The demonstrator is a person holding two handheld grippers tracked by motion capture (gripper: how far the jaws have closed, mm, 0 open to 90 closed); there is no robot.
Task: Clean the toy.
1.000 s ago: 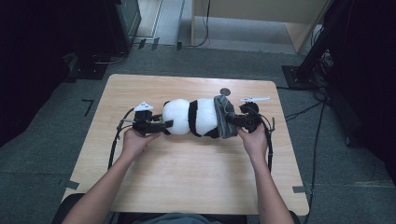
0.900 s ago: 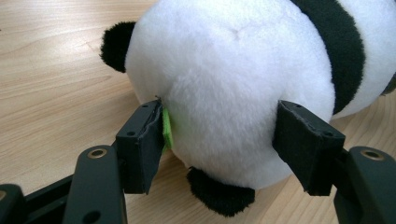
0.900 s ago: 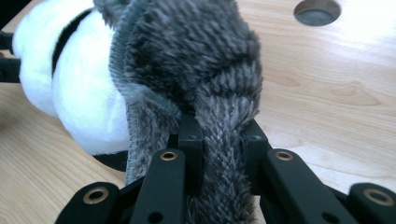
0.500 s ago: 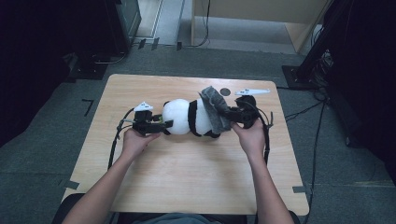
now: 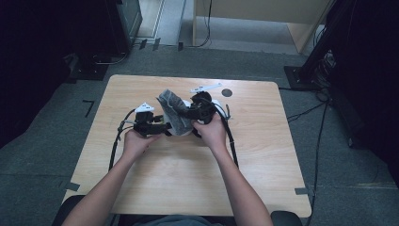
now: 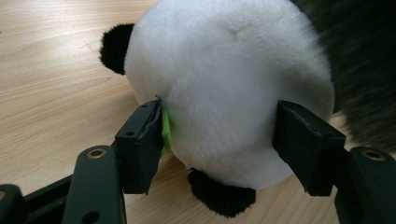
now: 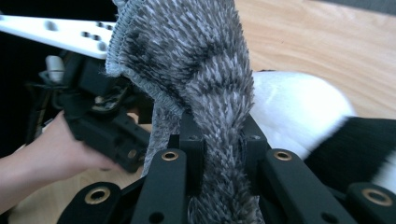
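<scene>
A white and black panda plush (image 6: 224, 88) lies on the wooden table (image 5: 263, 155). My left gripper (image 6: 219, 135) is shut on its white head, one jaw pressing on each side. My right gripper (image 7: 220, 135) is shut on a grey fuzzy cloth (image 7: 196, 60), pinched between its jaws and raised over the panda's white body (image 7: 299, 107). In the high view the cloth (image 5: 171, 110) drapes over the plush between the left gripper (image 5: 162, 128) and the right gripper (image 5: 190, 113); most of the panda is hidden beneath it.
A small dark disc (image 5: 227, 92) sits on the table behind the right hand. Black cables (image 5: 230, 141) trail from both grippers toward the front edge. Dark equipment and a wooden cabinet (image 5: 263, 19) stand on the floor beyond the table.
My right gripper has moved left and a little up, pulling the grey cloth from the panda's far end over its body toward the head. The left gripper stayed put on the head.
</scene>
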